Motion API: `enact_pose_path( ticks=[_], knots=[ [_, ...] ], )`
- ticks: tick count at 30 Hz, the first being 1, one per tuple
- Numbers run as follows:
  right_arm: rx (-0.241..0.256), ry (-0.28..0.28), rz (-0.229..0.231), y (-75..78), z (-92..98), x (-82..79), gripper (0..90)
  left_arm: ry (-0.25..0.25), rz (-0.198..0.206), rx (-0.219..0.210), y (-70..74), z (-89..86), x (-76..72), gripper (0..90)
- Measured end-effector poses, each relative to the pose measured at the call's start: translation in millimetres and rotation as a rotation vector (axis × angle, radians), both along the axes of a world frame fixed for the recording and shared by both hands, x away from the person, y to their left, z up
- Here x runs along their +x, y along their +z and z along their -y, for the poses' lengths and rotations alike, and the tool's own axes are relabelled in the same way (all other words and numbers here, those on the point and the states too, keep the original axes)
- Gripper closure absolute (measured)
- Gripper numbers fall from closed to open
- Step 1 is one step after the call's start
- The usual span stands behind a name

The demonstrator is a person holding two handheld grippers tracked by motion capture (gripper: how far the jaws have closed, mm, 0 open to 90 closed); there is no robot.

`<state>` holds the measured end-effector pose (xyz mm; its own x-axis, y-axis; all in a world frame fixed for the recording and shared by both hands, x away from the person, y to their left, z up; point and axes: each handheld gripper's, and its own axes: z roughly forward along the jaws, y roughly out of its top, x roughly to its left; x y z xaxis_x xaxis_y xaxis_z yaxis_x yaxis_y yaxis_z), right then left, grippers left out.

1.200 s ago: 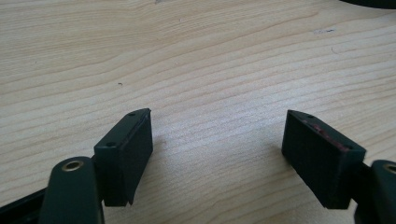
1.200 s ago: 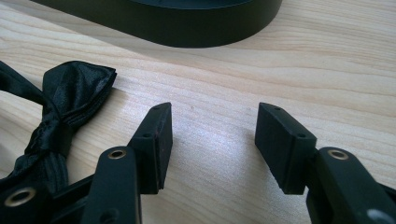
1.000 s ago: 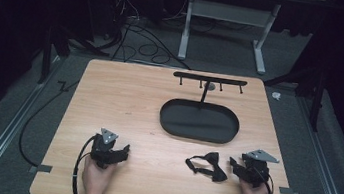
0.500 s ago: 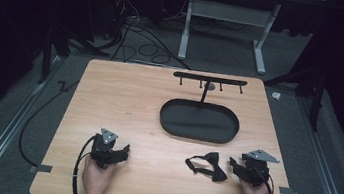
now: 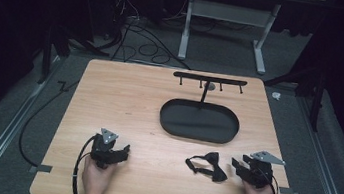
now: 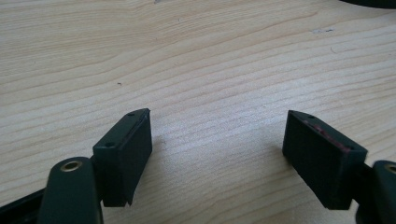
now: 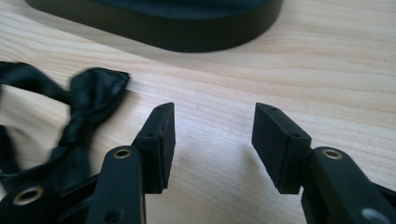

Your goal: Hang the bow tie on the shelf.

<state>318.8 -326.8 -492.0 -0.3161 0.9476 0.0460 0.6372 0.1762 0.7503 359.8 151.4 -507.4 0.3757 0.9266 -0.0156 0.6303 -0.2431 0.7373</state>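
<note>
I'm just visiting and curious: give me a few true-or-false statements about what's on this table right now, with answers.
1. The black bow tie lies on the wooden table. True.
2. The right gripper is clamped on the bow tie. False: its jaws stand open over bare wood, the tie beside them.
3. The left gripper is open and holds nothing. True.
4. The bow tie sits inside the oval black tray. False: it lies on the table, nearer the person than the tray.

Satiny black cloth bow tie (image 5: 208, 165) on matt pale wood table (image 5: 124, 101).
</note>
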Motion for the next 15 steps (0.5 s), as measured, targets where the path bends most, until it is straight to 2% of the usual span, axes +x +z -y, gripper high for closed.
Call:
enact_pose_path(
  ticks=[9, 15],
  knots=[
    [0.043, 0.07, 0.032, 17.3, -9.3, -7.6, 53.0, 0.0, 0.0, 0.0, 0.0, -0.1, 0.0, 24.4],
    [0.064, 0.153, 0.048, 29.1, -28.9, -6.5, 53.2, -0.001, -0.001, -0.001, 0.0, -0.1, 0.0, 24.3]
  ],
)
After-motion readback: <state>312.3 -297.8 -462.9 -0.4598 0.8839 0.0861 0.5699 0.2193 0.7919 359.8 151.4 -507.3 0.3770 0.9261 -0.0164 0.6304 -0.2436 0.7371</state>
